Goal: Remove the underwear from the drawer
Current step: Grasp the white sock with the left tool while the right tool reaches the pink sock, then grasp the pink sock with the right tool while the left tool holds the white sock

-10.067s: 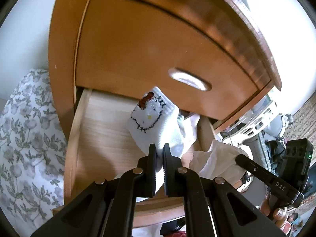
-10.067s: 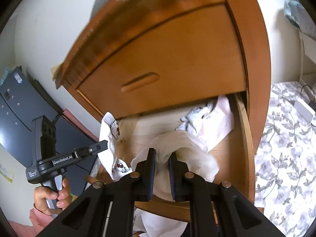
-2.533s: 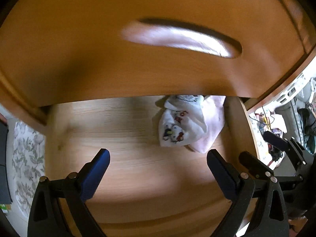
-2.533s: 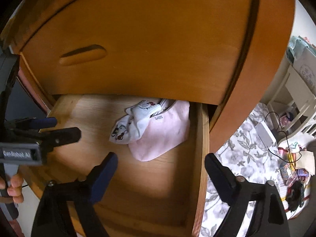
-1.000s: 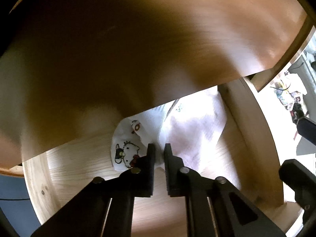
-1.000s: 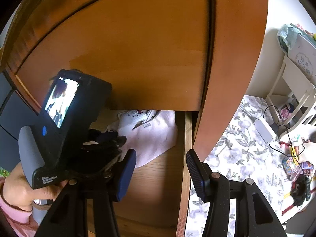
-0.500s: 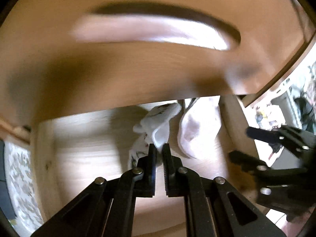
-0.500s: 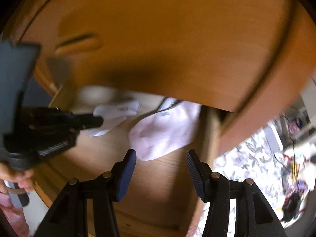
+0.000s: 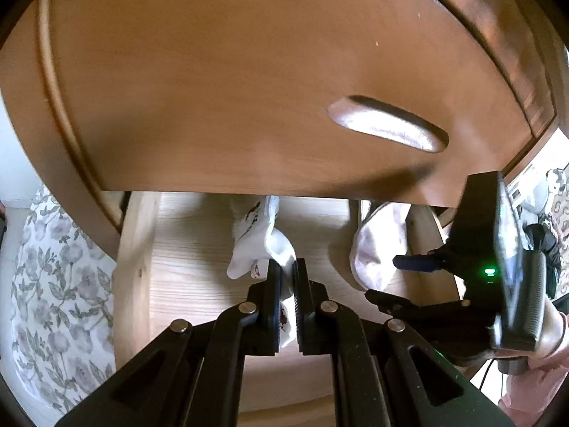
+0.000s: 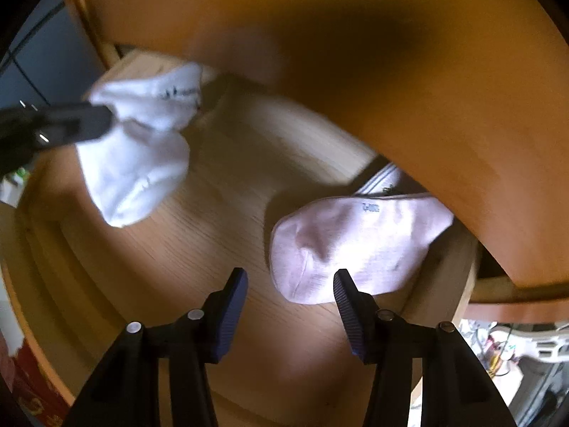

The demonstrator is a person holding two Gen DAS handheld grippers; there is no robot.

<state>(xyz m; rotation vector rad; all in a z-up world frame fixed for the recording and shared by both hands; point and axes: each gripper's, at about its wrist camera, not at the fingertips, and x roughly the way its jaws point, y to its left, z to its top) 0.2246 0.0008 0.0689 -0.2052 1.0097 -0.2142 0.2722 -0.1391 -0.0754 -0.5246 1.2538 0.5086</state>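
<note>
A pale, grained drawer floor (image 10: pixel 220 192) is seen under a glossy curved wooden front (image 9: pixel 231 89) — floral bedding (image 9: pixel 53 277) lies beside. A soft white printed piece (image 9: pixel 261 245) is clamped by the left gripper (image 9: pixel 288 277) above the drawer floor. The right gripper (image 10: pixel 290 284) is closing, nothing yet pinched — the pink folded piece (image 10: pixel 355 238) lies by its right finger.

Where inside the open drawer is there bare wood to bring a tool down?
Bare drawer floor lies between the white garment in the left tool and the pink garment, and along the front. The right corner is crowded: the right tool is closing beside the pink piece.

The left hand-held gripper (image 9: pixel 287 277) points steeply down, its jaws clamped together. The right hand-held gripper (image 10: pixel 290 284) points down, jaws closing.
</note>
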